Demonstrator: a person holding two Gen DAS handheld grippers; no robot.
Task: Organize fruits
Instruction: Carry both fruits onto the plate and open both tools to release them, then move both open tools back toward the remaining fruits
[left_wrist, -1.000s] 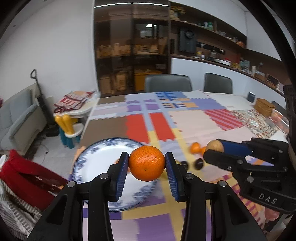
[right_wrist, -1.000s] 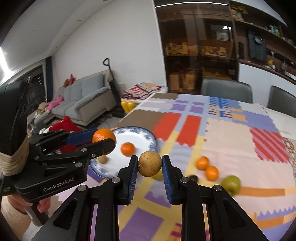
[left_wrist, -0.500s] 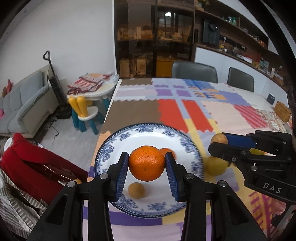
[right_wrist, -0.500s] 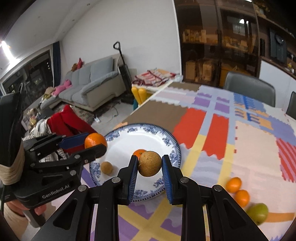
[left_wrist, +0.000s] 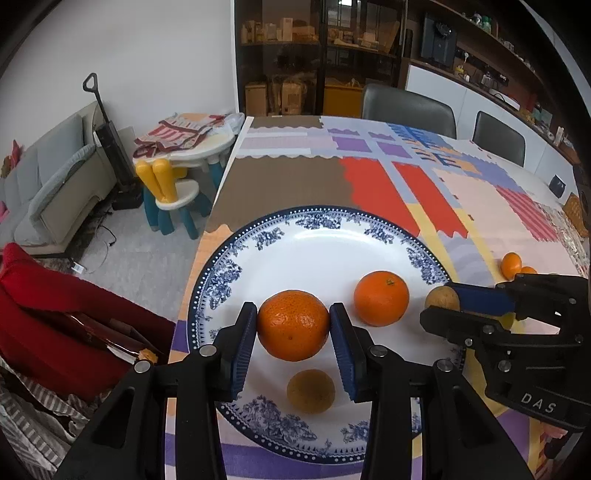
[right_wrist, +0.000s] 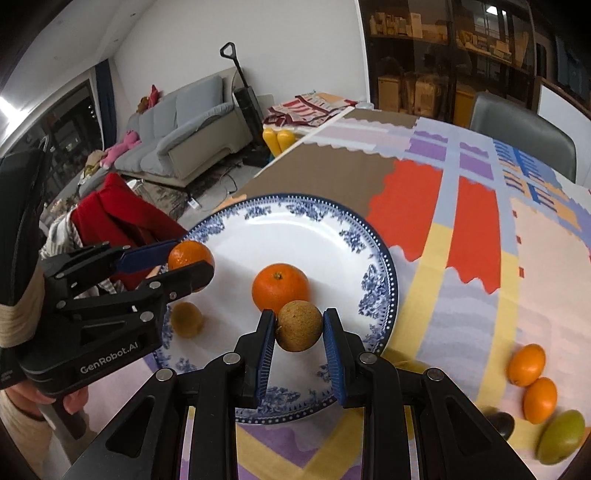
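My left gripper is shut on an orange mandarin, held just above the blue-and-white plate. On the plate lie another orange and a small brown round fruit. My right gripper is shut on a tan round fruit over the plate's near right rim. The right wrist view shows the left gripper with its mandarin over the plate's left side. In the left wrist view, the right gripper with its tan fruit is at the plate's right edge.
Two small oranges, a green fruit and a dark fruit lie on the patterned tablecloth right of the plate. The table's left edge runs close to the plate; below it are red cloth and a child's chair.
Both grippers have moved left and down with their fruits, from beside the plate to low over it. The plate now fills the middle of both views.
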